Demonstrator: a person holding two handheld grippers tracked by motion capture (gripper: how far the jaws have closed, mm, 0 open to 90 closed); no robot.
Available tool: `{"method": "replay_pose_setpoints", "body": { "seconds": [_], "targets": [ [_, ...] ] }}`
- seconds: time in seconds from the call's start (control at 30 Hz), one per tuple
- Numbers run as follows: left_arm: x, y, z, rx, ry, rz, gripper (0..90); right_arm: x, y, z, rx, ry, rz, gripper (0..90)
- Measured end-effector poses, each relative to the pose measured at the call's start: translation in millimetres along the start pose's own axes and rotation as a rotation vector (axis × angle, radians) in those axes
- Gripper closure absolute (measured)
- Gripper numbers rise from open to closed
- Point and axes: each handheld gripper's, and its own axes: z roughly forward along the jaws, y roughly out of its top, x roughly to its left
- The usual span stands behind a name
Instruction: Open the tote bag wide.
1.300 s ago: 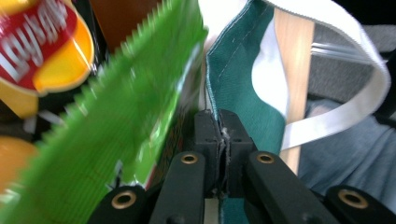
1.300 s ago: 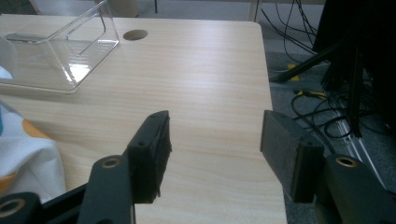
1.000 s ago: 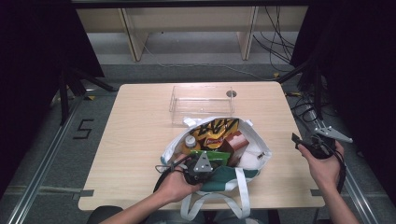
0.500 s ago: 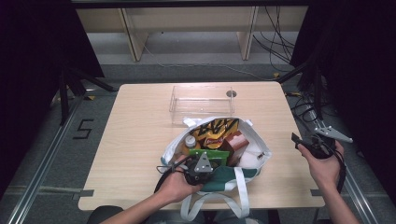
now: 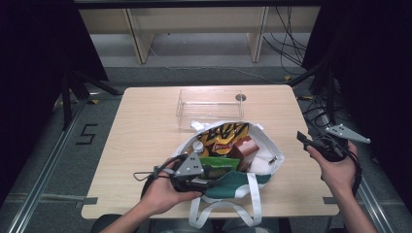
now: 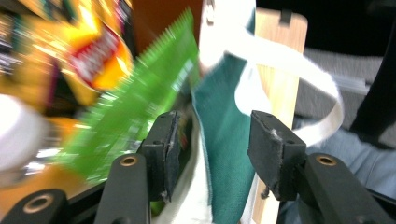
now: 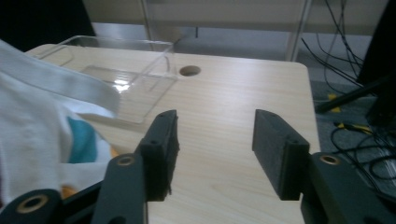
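In the high view, a white and green tote bag [image 5: 245, 182] is seen at the lower centre of the frame, lying open on the wooden surface [image 5: 145, 131] near its front edge. The left gripper [image 5: 210, 183] is held at the bag's lower left rim. In the left gripper view its jaws have just been opening and stand apart, with the bag's green and white cloth edge [image 6: 219, 140] hanging between them and neither pad pressing on it.

Inside the bag, a yellow snack packet [image 5: 224, 137] with black stripes and a red label is seen at the upper middle; the lettering on the label is too small and blurred to be read. A green packet [image 5: 218, 165] lies just below it, beside the left gripper, and its print is likewise unreadable. A white bottle cap [image 5: 197, 145] is seen to the left of the yellow packet.

A clear plastic box [image 5: 210, 106] stands on the surface just above the bag. A dark figure "5" [image 5: 88, 134] is marked on the floor at the left of the frame.

The right gripper [image 5: 302, 139] is held at the right edge of the frame, well apart from the bag. Its jaws have just been closing, yet a wide gap remains and nothing is held between them.
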Motion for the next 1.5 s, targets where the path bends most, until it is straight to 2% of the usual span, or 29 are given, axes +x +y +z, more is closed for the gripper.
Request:
{"method": "replay_pose_setpoints", "body": {
  "seconds": [0.03, 0.07, 0.1, 0.13, 0.17, 0.2, 0.23, 0.3, 0.33, 0.37, 0.4, 0.43, 0.5, 0.57, 0.63, 0.8, 0.83, 0.9, 0.93, 0.97, 1.0, 1.03, 1.07, 1.1, 1.13, 1.17, 1.3, 1.43, 1.5],
  "targets": [
    [0.0, 0.0, 0.0, 0.000, 0.000, 0.000, 52.5, 0.0, 0.0, 0.0, 0.000, 0.000, 0.000, 53.5],
    [2.6, 2.4, -9.6, -0.024, 0.023, -0.019, 52.5, 1.8, 1.5, 1.5, -0.033, 0.009, -0.032, 54.9],
    [5.4, 3.9, -15.2, -0.041, 0.037, -0.014, 53.1, 9.2, 4.2, -1.0, -0.021, 0.028, -0.010, 57.4],
    [8.9, 5.6, -22.3, -0.064, 0.061, -0.021, 53.4, 11.4, 6.4, -1.8, -0.011, 0.045, -0.026, 58.7],
    [13.0, 7.3, -29.2, -0.087, 0.093, -0.024, 53.7, 13.6, 8.7, -1.7, -0.016, 0.066, -0.058, 60.7],
    [22.6, 9.6, -41.4, -0.135, 0.160, -0.040, 54.5, 24.6, 12.6, -3.9, -0.004, 0.099, -0.054, 63.8],
    [22.6, 9.6, -41.4, -0.135, 0.160, -0.040, 54.4, 28.4, 14.6, -4.1, -0.007, 0.111, -0.081, 64.5],
    [33.1, 10.4, -49.9, -0.159, 0.227, -0.051, 54.2, 37.4, 17.9, -3.5, -0.017, 0.146, -0.100, 65.2],
    [38.2, 10.1, -52.1, -0.158, 0.251, -0.053, 54.2, 37.4, 17.9, -3.5, -0.017, 0.146, -0.100, 65.2],
    [43.0, 9.5, -53.4, -0.159, 0.264, -0.060, 54.1, 42.0, 19.6, -3.9, -0.007, 0.177, -0.101, 65.2],
    [47.3, 8.8, -54.1, -0.157, 0.270, -0.068, 54.1, 45.3, 21.5, -3.2, -0.017, 0.181, -0.127, 65.2],
    [51.5, 8.1, -53.5, -0.153, 0.270, -0.076, 54.1, 50.9, 22.8, -3.7, -0.008, 0.198, -0.110, 65.3],
    [56.8, 6.8, -51.0, -0.157, 0.253, -0.095, 54.4, 58.3, 26.2, -2.3, -0.003, 0.233, -0.133, 65.3],
    [63.7, 3.4, -45.0, -0.128, 0.251, -0.101, 56.9, 65.4, 29.7, 2.8, -0.020, 0.262, -0.177, 66.0],
    [64.9, 2.2, -42.7, -0.121, 0.244, -0.108, 57.3, 67.0, 30.2, 4.2, -0.016, 0.269, -0.184, 66.5],
    [70.4, 1.0, -36.2, -0.118, 0.168, -0.141, 61.2, 76.5, 32.0, 12.3, 0.014, 0.300, -0.207, 70.2],
    [72.0, 1.4, -35.4, -0.104, 0.173, -0.130, 63.5, 77.1, 32.2, 14.6, 0.021, 0.302, -0.220, 71.8],
    [74.6, 1.5, -32.2, -0.082, 0.165, -0.125, 66.9, 79.0, 32.2, 18.4, 0.052, 0.307, -0.213, 75.3],
    [75.8, 1.8, -30.7, -0.063, 0.169, -0.112, 67.7, 78.0, 32.5, 21.8, 0.054, 0.319, -0.226, 76.7],
    [76.7, 2.0, -29.3, -0.061, 0.168, -0.102, 71.0, 78.3, 32.4, 25.2, 0.076, 0.325, -0.238, 83.4],
    [77.2, 2.4, -28.8, -0.047, 0.173, -0.096, 71.0, 78.3, 32.4, 25.2, 0.076, 0.325, -0.238, 83.4],
    [77.9, 2.9, -28.2, -0.045, 0.177, -0.094, 73.8, 80.5, 31.5, 25.8, 0.085, 0.317, -0.216, 86.6],
    [79.2, 3.8, -28.0, -0.040, 0.182, -0.095, 78.3, 80.0, 32.0, 27.5, 0.082, 0.318, -0.226, 89.3],
    [80.2, 4.2, -27.9, -0.039, 0.184, -0.098, 83.1, 80.4, 33.5, 26.9, 0.109, 0.328, -0.217, 89.7],
    [82.0, 4.6, -27.8, -0.038, 0.190, -0.098, 85.9, 80.5, 34.4, 27.1, 0.111, 0.322, -0.224, 89.8],
    [84.0, 5.2, -28.1, -0.038, 0.200, -0.109, 86.9, 81.7, 34.6, 28.9, 0.086, 0.314, -0.217, 89.9],
    [89.8, 5.4, -28.5, -0.069, 0.237, -0.144, 88.0, 82.4, 40.9, 28.2, 0.092, 0.312, -0.226, 90.0],
    [95.2, 3.4, -27.7, -0.091, 0.268, -0.159, 88.1, 83.7, 44.4, 32.9, 0.051, 0.293, -0.215, 90.0],
    [97.2, 1.4, -25.4, -0.095, 0.279, -0.178, 88.1, 84.1, 44.6, 34.2, 0.058, 0.291, -0.208, 90.0]
  ]
}}
